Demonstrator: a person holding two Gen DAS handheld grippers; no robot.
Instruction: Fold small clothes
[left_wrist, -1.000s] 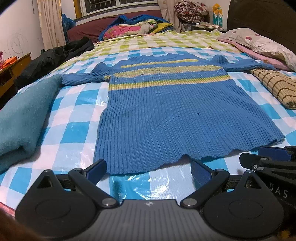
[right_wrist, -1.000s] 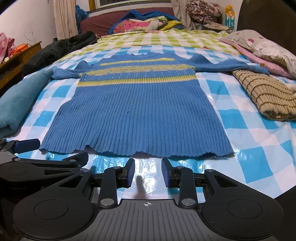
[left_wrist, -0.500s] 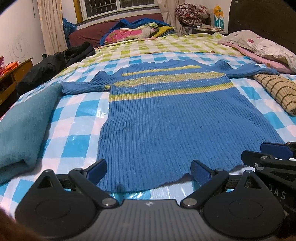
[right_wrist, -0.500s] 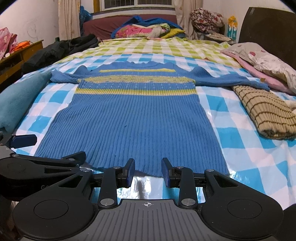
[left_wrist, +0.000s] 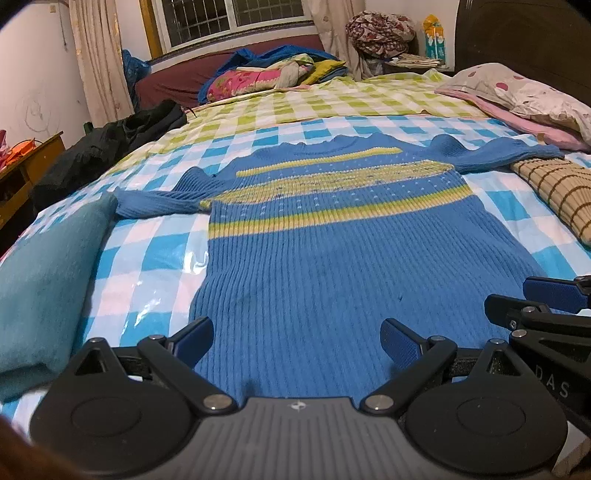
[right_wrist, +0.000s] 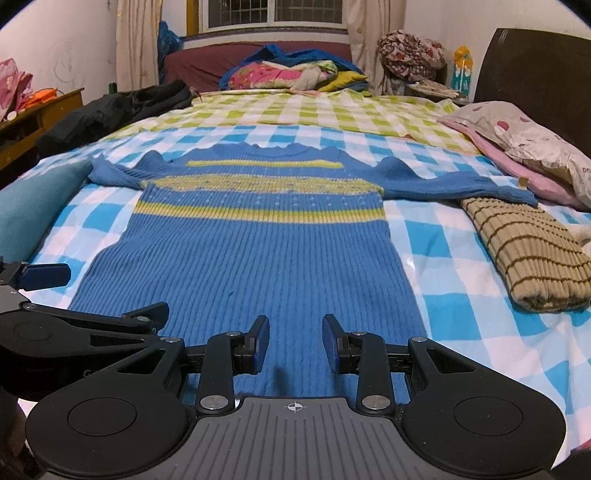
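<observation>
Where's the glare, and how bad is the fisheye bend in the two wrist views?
Left wrist: glare on the plastic sheet left of the blue sweater; bed curves toward the edges, corners vignetted black. Right wrist: glare streak right of the sweater, same barrel bend. Both look sharp, under indoor light.

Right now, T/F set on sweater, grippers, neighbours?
1. The sweater lies spread flat, sleeves out. True.
2. The left gripper is shut on the hem. False: its jaws stand wide, nothing pinched.
3. The right gripper is narrower than the left, yet open. True.
4. A folded striped knit lies on the sweater's body. False: it lies beside it, by a sleeve end.
5. A teal cloth lies beside the other sleeve. True.
</observation>
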